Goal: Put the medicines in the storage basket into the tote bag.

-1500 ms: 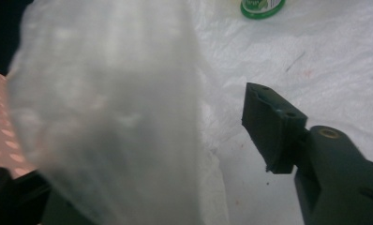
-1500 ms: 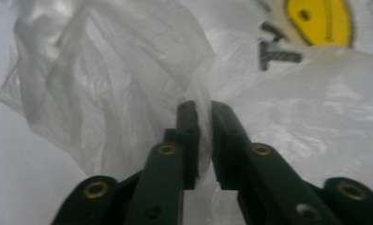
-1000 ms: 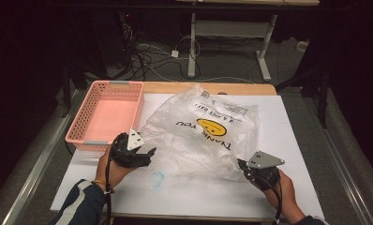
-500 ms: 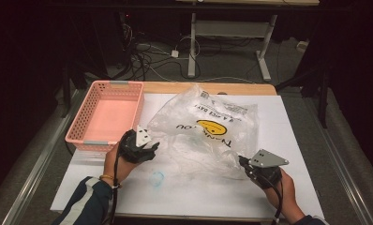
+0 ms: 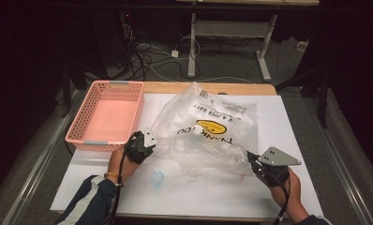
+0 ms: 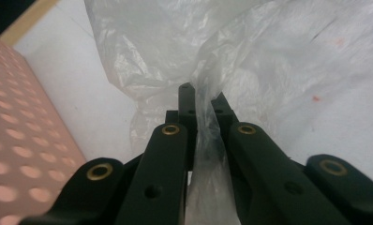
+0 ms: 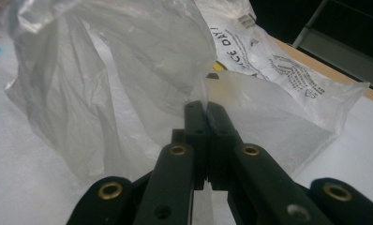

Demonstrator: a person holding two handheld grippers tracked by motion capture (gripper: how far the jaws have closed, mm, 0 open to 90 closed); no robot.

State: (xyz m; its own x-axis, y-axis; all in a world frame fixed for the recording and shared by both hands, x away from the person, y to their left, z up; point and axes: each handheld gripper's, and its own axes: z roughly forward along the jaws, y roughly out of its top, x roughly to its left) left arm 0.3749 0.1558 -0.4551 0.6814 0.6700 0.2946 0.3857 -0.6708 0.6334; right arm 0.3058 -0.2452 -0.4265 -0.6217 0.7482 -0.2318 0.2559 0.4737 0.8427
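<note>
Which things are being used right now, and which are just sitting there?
In use:
- plastic bag
- left gripper, shut on a bunched strip of the bag, having just closed
- right gripper, shut on the bag's other edge

Just lying about:
- pink basket, nothing in it
- white sheet covering the table
- blue scribble on the sheet

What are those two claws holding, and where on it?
Both hold the plastic bag. The left gripper has just closed on a bunched strip at its left edge; the right gripper pinches its right edge.
</note>
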